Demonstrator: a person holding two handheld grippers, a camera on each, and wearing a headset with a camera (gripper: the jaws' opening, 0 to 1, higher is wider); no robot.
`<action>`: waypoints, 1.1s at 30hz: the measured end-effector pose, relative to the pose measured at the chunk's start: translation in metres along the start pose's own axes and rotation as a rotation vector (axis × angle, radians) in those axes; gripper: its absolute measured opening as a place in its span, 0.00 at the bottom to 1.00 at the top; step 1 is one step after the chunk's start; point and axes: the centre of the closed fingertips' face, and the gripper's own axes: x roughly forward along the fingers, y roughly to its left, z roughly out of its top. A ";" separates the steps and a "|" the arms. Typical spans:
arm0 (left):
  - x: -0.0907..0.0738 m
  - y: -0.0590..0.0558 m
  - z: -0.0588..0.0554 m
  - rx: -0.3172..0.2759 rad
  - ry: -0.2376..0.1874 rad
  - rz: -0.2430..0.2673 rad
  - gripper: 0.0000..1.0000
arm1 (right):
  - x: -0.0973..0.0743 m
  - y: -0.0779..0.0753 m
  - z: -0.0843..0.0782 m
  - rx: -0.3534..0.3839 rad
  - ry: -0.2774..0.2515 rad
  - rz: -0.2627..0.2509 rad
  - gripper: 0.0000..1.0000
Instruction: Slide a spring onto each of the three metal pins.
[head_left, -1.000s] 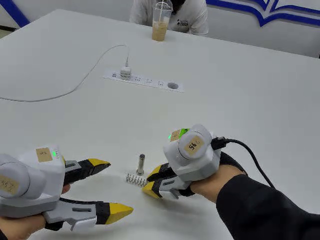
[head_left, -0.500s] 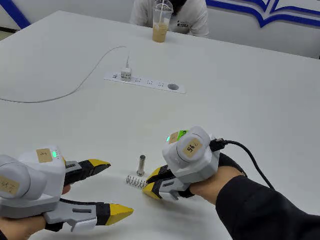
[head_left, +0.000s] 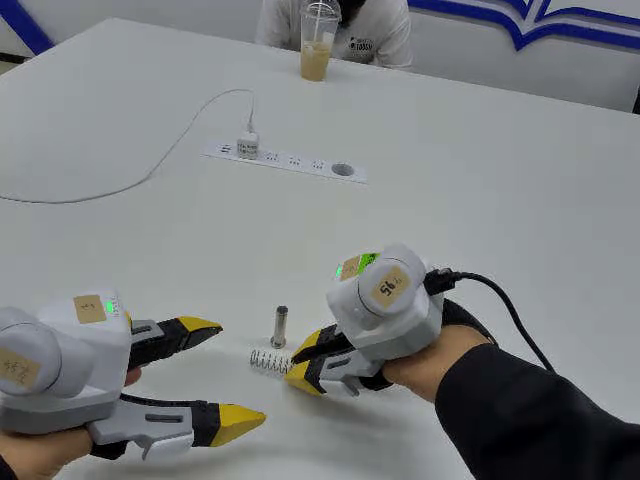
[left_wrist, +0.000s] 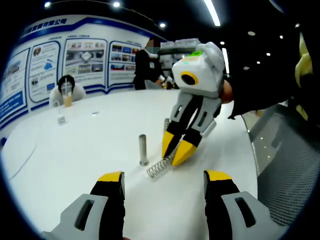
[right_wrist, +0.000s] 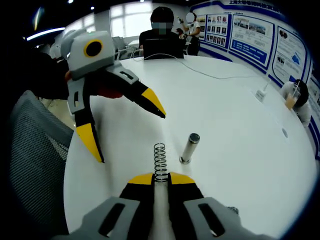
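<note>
The left gripper (head_left: 238, 368) sits at the near left, jaws spread wide, yellow tips aimed right toward the other tool. The left hand (head_left: 40, 455) grasps its body from below. The right gripper (head_left: 293, 366) is pitched down and to the left, tips low, jaws drawn almost together on one end of the spring (head_left: 268, 361). The right hand (head_left: 430, 365) wraps its body from behind, and the forearm, in a dark sleeve (head_left: 520, 420), enters from the lower right. The two grippers face each other, near but apart.
</note>
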 end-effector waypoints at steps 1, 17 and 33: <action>0.000 0.000 0.000 0.002 0.001 -0.002 0.65 | -0.001 0.001 0.000 -0.001 0.000 0.001 0.11; 0.003 -0.009 0.003 0.059 -0.005 -0.045 0.48 | -0.020 0.019 0.009 -0.063 -0.001 0.051 0.11; 0.006 -0.021 0.005 0.102 -0.017 -0.104 0.30 | -0.027 0.036 0.006 -0.132 0.004 0.125 0.11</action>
